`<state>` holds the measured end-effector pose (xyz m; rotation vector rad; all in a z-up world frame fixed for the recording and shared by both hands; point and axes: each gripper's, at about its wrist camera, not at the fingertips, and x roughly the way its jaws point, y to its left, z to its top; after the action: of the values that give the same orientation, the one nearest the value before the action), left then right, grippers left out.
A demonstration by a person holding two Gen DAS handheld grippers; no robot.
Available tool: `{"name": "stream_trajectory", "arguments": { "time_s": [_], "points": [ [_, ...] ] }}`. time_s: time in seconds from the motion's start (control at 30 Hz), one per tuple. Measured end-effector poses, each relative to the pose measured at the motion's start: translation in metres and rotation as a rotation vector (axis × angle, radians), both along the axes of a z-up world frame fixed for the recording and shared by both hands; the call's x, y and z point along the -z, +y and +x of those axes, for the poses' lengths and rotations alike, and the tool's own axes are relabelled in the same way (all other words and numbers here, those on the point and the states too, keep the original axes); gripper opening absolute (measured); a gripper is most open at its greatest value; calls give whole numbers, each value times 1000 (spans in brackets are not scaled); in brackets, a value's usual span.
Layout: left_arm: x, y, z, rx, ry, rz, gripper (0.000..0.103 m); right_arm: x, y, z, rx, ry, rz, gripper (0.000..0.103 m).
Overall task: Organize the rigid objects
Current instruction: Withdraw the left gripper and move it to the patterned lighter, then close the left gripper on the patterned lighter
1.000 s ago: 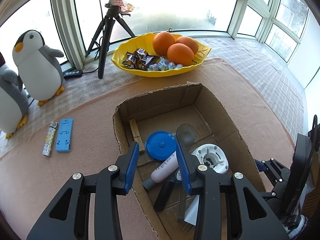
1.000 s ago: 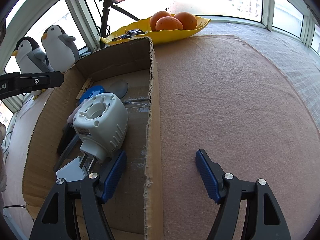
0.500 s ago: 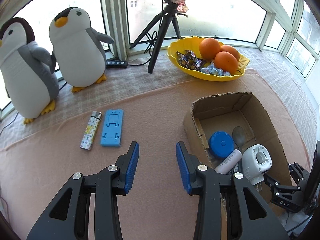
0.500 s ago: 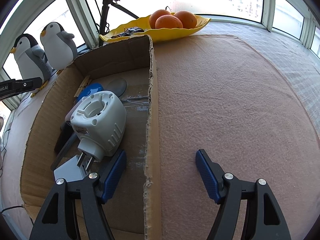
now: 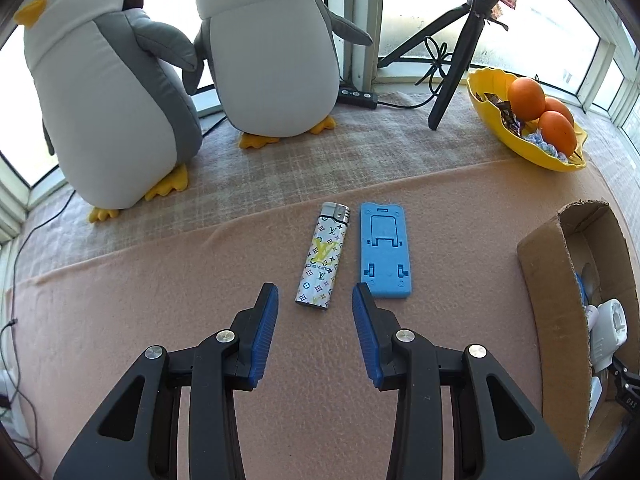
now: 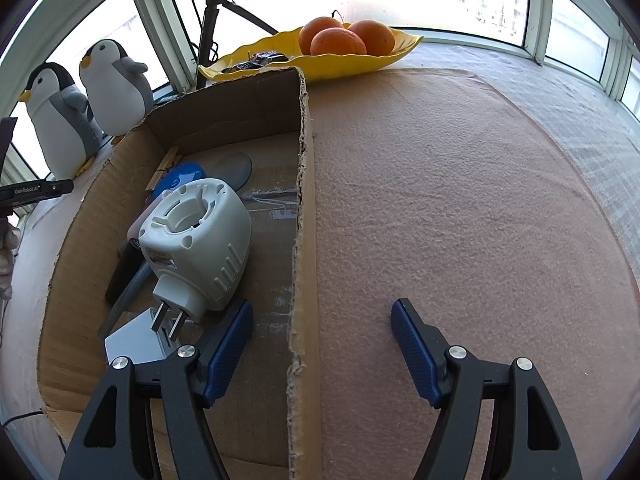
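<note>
Items stowed: Several rigid objects were seen inside the open brown cardboard box (image 6: 224, 128): a white plastic plug-in device with two metal prongs (image 6: 200, 244), a round blue lid (image 6: 178, 178), a grey disc (image 6: 234, 166) and some dark elongated pieces that could not be identified.

Items outstanding: A patterned silver lighter with a metal cap (image 5: 322, 258) and a flat blue plastic phone stand (image 5: 385, 255) were seen lying side by side, just apart, on the pink cloth-covered desk (image 5: 160, 280), well to the left of the box.

Progress: The task was judged to be largely done, with these two items left to be moved into the box.

Left gripper (image 5: 315, 306): The jaws were set apart and nothing was held or touched. The near end of the lighter was framed between the blue pads (image 5: 264, 332), so the lighter was judged to be the next pick.

Right gripper (image 6: 322, 322): The jaws were spread wide and nothing was held. The right wall of the box was straddled, one pad over the box interior beside the white device and the other over bare cloth; contact with the wall could not be determined.

Unrelated items: Two plush penguins (image 5: 264, 52) and a yellow fruit bowl with oranges (image 5: 532, 136) were judged not to belong to the task.
</note>
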<state>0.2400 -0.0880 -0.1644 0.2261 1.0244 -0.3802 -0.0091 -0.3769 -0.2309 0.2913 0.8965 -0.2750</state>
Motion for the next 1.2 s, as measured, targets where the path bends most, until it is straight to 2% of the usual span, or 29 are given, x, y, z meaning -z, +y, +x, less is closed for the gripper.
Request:
{"name": "stream_trajectory", "arguments": {
  "time_s": [0.2, 0.33, 0.57, 0.9, 1.1, 1.2],
  "points": [
    [12, -7, 22, 46, 29, 20, 37, 0, 0, 0, 5, 4, -1, 69],
    [23, -11, 34, 53, 73, 4, 37, 0, -1, 0, 6, 8, -3, 70],
    [29, -19, 38, 77, 70, 36, 37, 0, -1, -1, 8, 9, -3, 72],
    [35, -14, 47, 71, 92, 28, 37, 0, -1, -1, 7, 10, -3, 73],
    [37, -20, 53, 81, 99, 26, 22, 0, -1, 0, 8, 11, -3, 73],
    [38, -22, 53, 78, 96, 32, 22, 0, -1, 0, 8, 10, -3, 73]
  ]
}}
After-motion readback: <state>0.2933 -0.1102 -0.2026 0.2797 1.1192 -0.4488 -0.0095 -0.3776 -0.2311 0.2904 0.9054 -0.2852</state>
